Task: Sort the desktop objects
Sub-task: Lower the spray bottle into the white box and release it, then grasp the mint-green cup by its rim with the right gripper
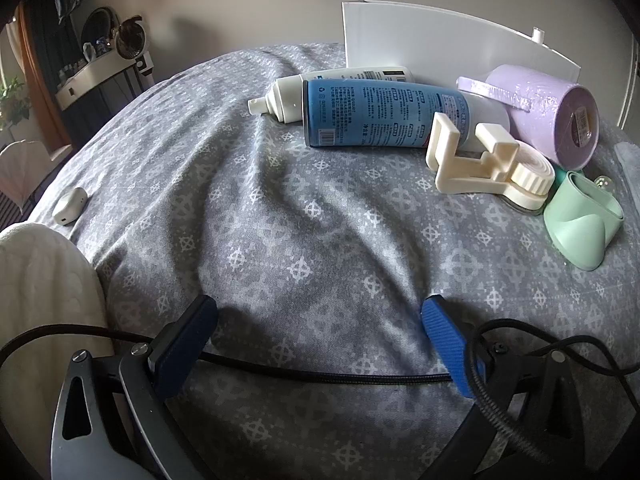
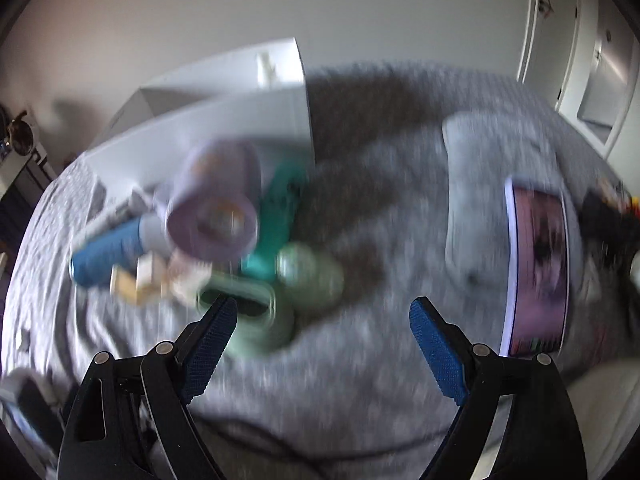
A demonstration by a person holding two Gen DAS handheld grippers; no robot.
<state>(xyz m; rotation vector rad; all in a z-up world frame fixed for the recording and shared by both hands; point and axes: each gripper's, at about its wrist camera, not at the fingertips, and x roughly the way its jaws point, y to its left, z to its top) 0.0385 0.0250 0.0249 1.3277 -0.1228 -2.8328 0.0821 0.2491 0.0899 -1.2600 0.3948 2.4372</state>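
On a grey patterned cloth point(image 1: 304, 208) lies a pile: a blue spray can point(image 1: 380, 114), a white bottle point(image 1: 360, 75) behind it, a cream plastic clamp point(image 1: 480, 164), a lilac roll point(image 1: 556, 116) and a mint green holder point(image 1: 580, 228), all in front of a white box point(image 1: 448, 40). My left gripper point(image 1: 320, 316) is open and empty, well short of the pile. The right wrist view is blurred. It shows the lilac roll point(image 2: 216, 208), blue can point(image 2: 108, 256), mint holder point(image 2: 248, 312) and white box point(image 2: 224, 120). My right gripper point(image 2: 322, 320) is open and empty, its left finger by the mint holder.
A small white case point(image 1: 70, 205) lies on the cloth at far left, and a cream cushion point(image 1: 40, 292) sits at the near left. A black cable point(image 1: 320, 376) runs across between my left fingers. A pink-faced book point(image 2: 538, 264) and a grey pouch point(image 2: 476, 208) lie to the right.
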